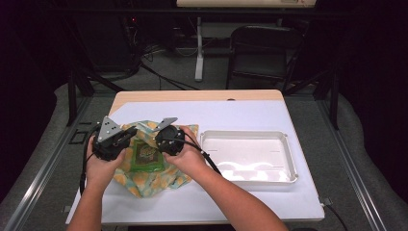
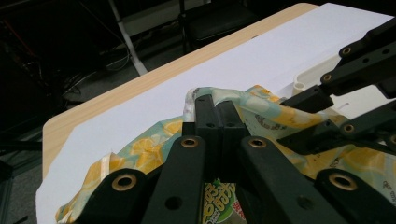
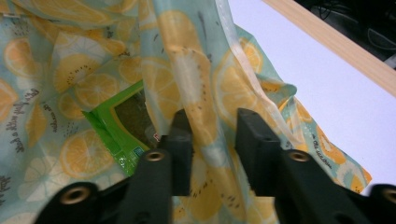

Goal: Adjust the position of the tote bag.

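A cloth printed with lemons lies on the left half of the table, partly folded up around a green packet at its middle. My left gripper is shut on a raised edge of the cloth, above the packet. My right gripper is open, its jaws apart on either side of a lifted fold of the cloth, with the packet showing to the left below. In the high view the left gripper and right gripper face each other over the packet.
A white tray stands to the right of the cloth on the white table cover. The wooden table edge runs along the far side. Beyond it are a chair and cables on the floor.
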`<state>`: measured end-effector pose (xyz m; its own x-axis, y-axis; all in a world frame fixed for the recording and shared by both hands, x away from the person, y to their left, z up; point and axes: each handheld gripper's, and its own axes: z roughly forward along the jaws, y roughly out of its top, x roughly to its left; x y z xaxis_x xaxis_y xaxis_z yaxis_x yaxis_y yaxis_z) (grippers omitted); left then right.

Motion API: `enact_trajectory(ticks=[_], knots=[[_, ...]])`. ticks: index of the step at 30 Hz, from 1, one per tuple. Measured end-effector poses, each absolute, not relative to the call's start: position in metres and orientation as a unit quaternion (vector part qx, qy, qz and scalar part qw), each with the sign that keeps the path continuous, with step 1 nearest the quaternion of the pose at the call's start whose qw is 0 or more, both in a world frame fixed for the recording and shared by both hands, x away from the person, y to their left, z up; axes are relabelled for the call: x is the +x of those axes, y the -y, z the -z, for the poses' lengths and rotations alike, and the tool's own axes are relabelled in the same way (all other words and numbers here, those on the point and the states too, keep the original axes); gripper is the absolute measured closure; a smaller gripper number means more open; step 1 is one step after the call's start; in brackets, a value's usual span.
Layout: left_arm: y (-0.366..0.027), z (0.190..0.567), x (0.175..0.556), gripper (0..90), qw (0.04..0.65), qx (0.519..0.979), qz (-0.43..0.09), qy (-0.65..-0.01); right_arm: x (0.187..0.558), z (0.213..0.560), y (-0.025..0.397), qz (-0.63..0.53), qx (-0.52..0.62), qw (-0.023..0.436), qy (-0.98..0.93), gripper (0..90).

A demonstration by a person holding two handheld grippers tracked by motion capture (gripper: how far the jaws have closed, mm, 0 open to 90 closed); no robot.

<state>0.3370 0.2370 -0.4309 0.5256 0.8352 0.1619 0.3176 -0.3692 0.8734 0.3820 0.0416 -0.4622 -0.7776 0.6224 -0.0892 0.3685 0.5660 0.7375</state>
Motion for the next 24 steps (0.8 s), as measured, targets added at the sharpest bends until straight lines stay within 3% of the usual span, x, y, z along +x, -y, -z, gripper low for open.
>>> enact_trajectory(ticks=[7, 24], knots=[[-0.236, 0.434, 0.338, 90.0, 0.414, 0.771, -0.308, -0.373, 0.391, 0.464, -0.037, -0.367, 0.295, 0.171, -0.866, 88.5], [-0.222, 0.452, 0.346, 89.9, 0.391, 0.795, -0.289, -0.363, 0.417, 0.459, -0.02, -0.388, 0.355, 0.195, -0.828, 90.0]])
